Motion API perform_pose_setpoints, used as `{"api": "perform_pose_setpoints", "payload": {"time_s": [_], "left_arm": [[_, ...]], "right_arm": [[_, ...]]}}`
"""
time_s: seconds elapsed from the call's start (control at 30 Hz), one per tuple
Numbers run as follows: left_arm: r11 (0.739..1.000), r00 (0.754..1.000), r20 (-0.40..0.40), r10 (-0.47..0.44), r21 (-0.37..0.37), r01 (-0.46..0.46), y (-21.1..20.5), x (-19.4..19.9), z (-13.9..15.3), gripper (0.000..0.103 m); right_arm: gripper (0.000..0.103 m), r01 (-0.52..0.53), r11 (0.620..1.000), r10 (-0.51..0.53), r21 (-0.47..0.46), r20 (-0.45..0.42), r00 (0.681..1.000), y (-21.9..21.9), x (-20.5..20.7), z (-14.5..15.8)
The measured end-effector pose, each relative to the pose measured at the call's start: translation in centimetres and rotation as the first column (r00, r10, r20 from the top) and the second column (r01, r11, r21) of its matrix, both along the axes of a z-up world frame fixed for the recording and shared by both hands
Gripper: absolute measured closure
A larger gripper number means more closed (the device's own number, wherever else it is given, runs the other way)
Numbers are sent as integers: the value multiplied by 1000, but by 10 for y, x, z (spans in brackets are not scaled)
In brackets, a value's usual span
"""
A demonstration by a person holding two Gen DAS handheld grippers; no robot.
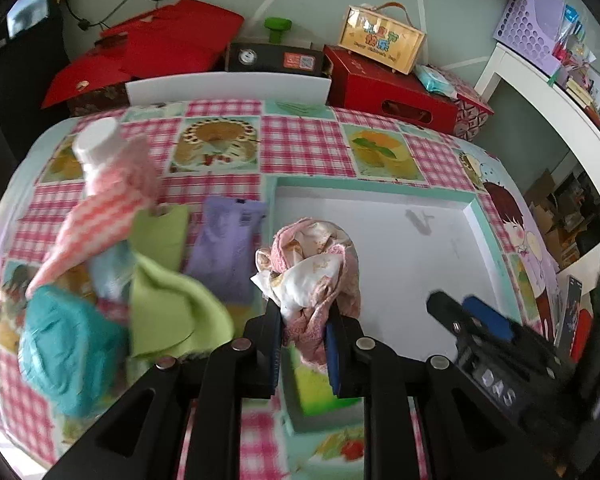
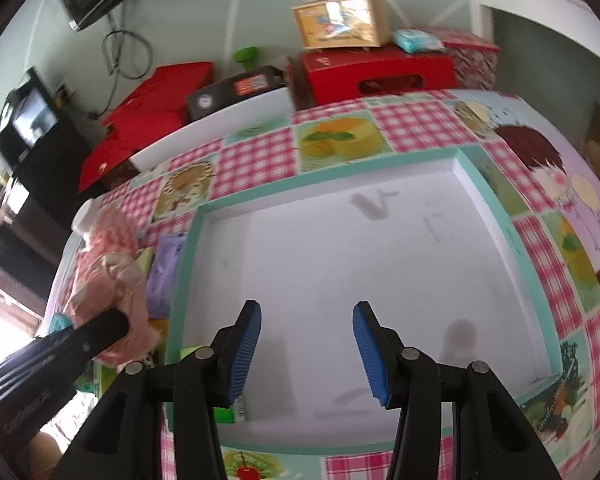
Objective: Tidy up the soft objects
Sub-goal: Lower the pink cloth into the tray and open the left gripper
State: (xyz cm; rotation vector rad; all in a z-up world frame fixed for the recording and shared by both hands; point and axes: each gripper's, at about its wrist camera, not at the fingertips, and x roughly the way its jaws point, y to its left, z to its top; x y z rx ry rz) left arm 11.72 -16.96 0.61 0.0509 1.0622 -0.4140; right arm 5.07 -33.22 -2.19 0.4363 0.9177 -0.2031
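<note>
My left gripper [image 1: 305,312] is shut on a bunched pink and white patterned cloth [image 1: 312,268] and holds it above the left rim of a shallow white tray with a teal border [image 1: 440,240]. The cloth also shows at the left in the right wrist view [image 2: 112,280]. My right gripper [image 2: 306,328] is open and empty above the tray's bare white floor [image 2: 340,248]. It shows at the right in the left wrist view [image 1: 468,312]. A heap of cloths lies left of the tray: pink checked [image 1: 96,220], green [image 1: 168,304], purple [image 1: 228,248], teal [image 1: 64,344].
A white-capped bottle [image 1: 96,140] stands at the table's far left among the cloths. Red boxes [image 1: 388,88], a black case [image 1: 276,58] and a yellow gift case [image 1: 380,38] line the far edge. A white shelf [image 1: 548,92] stands at the right.
</note>
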Motion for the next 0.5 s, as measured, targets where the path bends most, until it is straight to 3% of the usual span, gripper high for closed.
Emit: {"api": "perform_pose_setpoints", "payload": {"time_s": [0.17, 0.23, 0.27, 0.5], "left_arm": [[1000, 999, -33, -9, 9, 9, -24, 17, -15, 79], [1000, 999, -44, -6, 8, 6, -30, 21, -20, 58], [1000, 999, -45, -6, 2, 6, -32, 22, -21, 55], [1000, 998, -68, 15, -19, -16, -27, 19, -29, 49]], "right_arm": [[52, 51, 999, -51, -14, -37, 998, -13, 0, -5], [51, 67, 998, -68, -12, -49, 996, -18, 0, -8], [51, 75, 997, -75, -6, -57, 996, -21, 0, -10], [51, 92, 996, -91, 0, -89, 992, -27, -2, -15]]}}
